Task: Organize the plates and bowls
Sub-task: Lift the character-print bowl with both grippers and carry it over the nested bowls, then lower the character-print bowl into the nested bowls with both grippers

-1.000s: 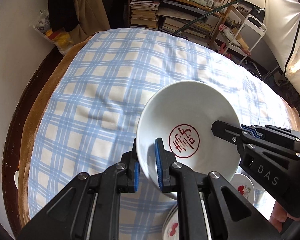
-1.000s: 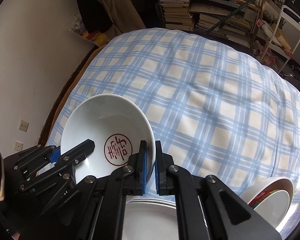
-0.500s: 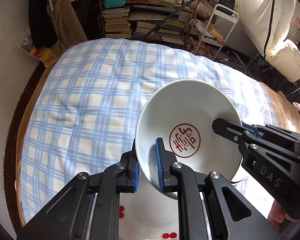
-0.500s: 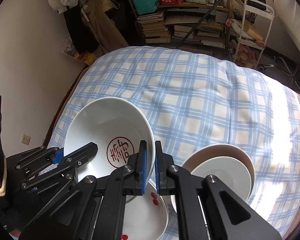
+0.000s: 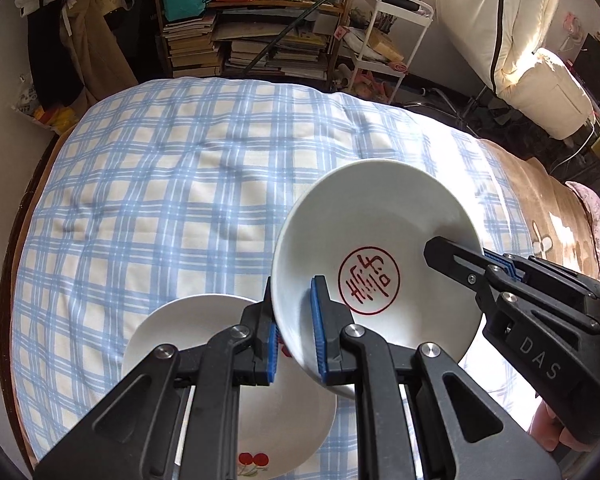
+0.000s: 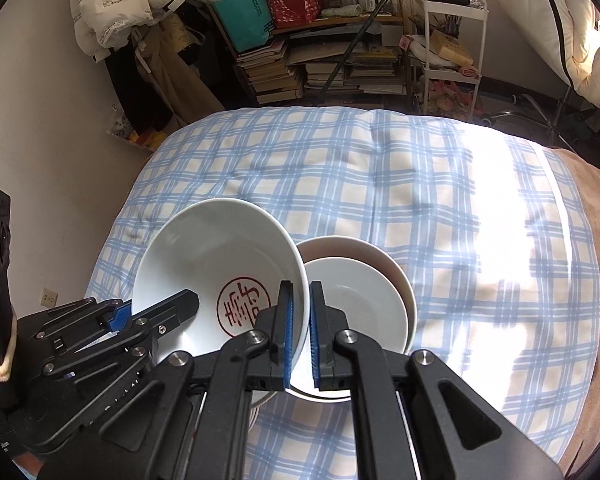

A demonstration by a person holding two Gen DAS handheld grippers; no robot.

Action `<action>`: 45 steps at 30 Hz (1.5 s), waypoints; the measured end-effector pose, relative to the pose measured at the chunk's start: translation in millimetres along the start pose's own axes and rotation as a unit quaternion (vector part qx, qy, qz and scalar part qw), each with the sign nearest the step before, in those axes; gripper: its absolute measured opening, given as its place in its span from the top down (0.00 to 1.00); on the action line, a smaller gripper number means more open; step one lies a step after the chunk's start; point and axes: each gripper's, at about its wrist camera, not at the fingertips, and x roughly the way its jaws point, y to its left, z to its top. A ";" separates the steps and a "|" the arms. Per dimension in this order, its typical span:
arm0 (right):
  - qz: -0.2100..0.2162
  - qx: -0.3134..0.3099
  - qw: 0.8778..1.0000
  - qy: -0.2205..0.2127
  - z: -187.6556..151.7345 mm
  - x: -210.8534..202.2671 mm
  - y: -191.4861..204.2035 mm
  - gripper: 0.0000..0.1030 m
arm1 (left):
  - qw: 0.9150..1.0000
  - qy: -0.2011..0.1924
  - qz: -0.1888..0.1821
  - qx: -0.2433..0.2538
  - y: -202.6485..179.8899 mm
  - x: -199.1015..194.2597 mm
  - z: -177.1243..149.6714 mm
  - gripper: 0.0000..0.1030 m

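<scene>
A white bowl (image 5: 380, 240) (image 6: 216, 256) with a red seal mark inside hangs tilted above the bed, held from both sides. My left gripper (image 5: 294, 320) is shut on its near-left rim, and my right gripper (image 6: 298, 320) is shut on the opposite rim. Each gripper shows in the other's view: the right gripper (image 5: 496, 276) and the left gripper (image 6: 120, 316). Below the bowl lies a white plate with cherries (image 5: 204, 332). Just right of the bowl, a stack of bowls (image 6: 356, 300) rests on the cover, a white one nested in a brown-rimmed one.
The bed has a blue-and-cream checked cover (image 5: 160, 184) (image 6: 380, 176) with a brown blanket (image 5: 540, 208) at the right. Bookshelves (image 6: 320, 68), a white cart (image 6: 452, 44) and hanging clothes (image 5: 80, 40) stand beyond the bed's far edge. A wall (image 6: 40, 140) runs along the left.
Both grippers have carried the bowl sideways across the bed and slightly up. The cherry plate now lies under the left gripper, and the stacked bowls sit right behind the right gripper's fingers.
</scene>
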 end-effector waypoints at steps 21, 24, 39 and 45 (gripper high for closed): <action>0.011 0.042 0.999 0.004 -25.0 23.8 -54.7 0.92 | 0.998 0.050 0.033 0.014 -46.3 46.3 -7.8 0.83; 0.008 0.042 0.999 0.004 -25.3 23.9 -57.4 0.92 | 0.998 0.053 0.029 0.011 -48.4 50.2 -7.8 0.83; 0.000 0.035 0.999 0.006 -22.8 34.6 -56.2 0.92 | 0.997 0.061 0.036 -0.002 -42.7 62.2 -7.9 0.84; -0.006 0.034 0.999 0.011 -21.7 37.8 -59.0 0.92 | 0.997 0.063 0.040 0.006 -42.9 69.3 -11.7 0.85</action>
